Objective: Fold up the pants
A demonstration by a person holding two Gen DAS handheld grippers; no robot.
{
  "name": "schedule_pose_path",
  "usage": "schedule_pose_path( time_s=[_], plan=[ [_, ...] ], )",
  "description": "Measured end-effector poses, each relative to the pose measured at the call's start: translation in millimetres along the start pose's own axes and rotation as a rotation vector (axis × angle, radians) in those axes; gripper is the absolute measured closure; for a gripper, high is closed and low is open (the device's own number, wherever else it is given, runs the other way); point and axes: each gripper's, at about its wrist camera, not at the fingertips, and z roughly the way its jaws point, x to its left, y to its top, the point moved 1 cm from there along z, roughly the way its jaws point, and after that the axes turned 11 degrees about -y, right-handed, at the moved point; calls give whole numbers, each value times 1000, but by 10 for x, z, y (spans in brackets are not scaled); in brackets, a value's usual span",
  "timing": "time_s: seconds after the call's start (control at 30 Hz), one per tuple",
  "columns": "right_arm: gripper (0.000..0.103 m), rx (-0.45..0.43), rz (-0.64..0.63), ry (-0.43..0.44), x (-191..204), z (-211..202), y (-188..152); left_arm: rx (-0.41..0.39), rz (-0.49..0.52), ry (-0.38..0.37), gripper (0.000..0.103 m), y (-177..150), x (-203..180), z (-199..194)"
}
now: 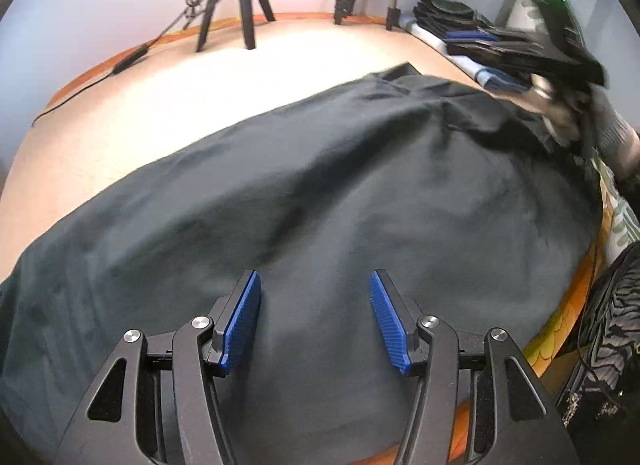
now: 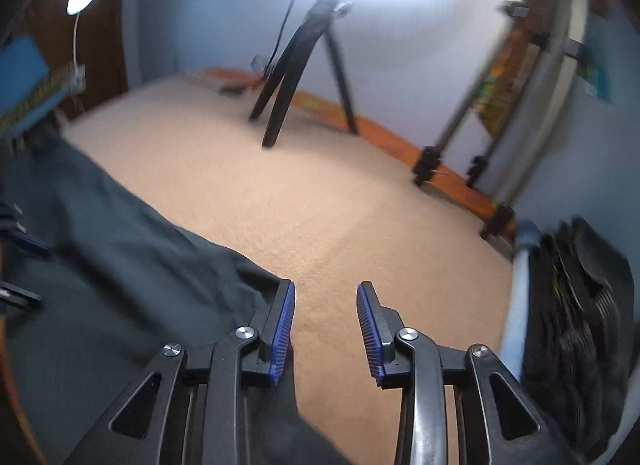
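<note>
Beige carpeted surface (image 2: 320,201) carries dark grey cloth pants (image 1: 320,185), spread flat. Left gripper (image 1: 315,317) hangs over the pants, jaws apart, empty. Right gripper (image 2: 326,329) by the pants' edge, released, nothing between blue pads (image 2: 366,329).

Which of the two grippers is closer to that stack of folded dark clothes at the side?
Right. The right gripper is open over bare surface with the stack of folded clothes just beside it. The left gripper is open over the pants, far from the stack.
</note>
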Motion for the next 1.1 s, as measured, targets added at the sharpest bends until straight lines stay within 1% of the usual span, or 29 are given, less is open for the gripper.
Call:
schedule_pose_path(
  time_s=[0.1,0.2,0.3,0.37,0.47,0.5,0.53,0.63,0.73,0.83,0.87,0.9,0.93,1.0,1.03,1.1],
  plan=[
    [67,-19,66,71,-104,-345,-192,-31,-10,-6,47,28,19,-80],
    [67,-6,97,109,-77,-622,-435,-42,-4,-10,47,44,-25,-99],
    [67,7,105,123,-21,-780,-617,-49,11,-23,47,70,-131,-110],
    [67,19,113,119,-15,-777,-668,-55,23,-41,47,129,-227,-99],
    [67,51,159,120,-132,-649,-662,-68,47,-47,47,231,-347,-97],
    [67,66,182,143,-179,-567,-625,-73,47,-51,47,260,-366,-97],
    [67,91,213,189,-234,-450,-566,-79,41,-60,47,306,-378,-89],
    [66,136,262,239,-302,-122,-381,-88,34,-50,47,377,-363,-77],
    [66,206,295,287,-262,277,-248,-91,23,-34,47,412,-295,-74],
    [65,252,286,307,-145,572,-188,-99,3,-21,47,445,-193,-103],
    [69,256,277,315,-90,625,-182,-105,-3,-17,47,457,-163,-120],
    [75,255,268,315,-42,648,-183,-111,-8,-15,47,469,-137,-141],
    [89,247,255,315,9,646,-190,-120,-14,-8,47,485,-104,-172],
    [99,218,236,310,71,575,-198,-136,-23,-1,47,508,-61,-225],
    [101,196,231,306,76,514,-201,-150,-31,-2,47,516,-32,-270],
    [101,127,225,309,75,274,-208,-171,-40,1,47,523,-2,-337]
  ],
)
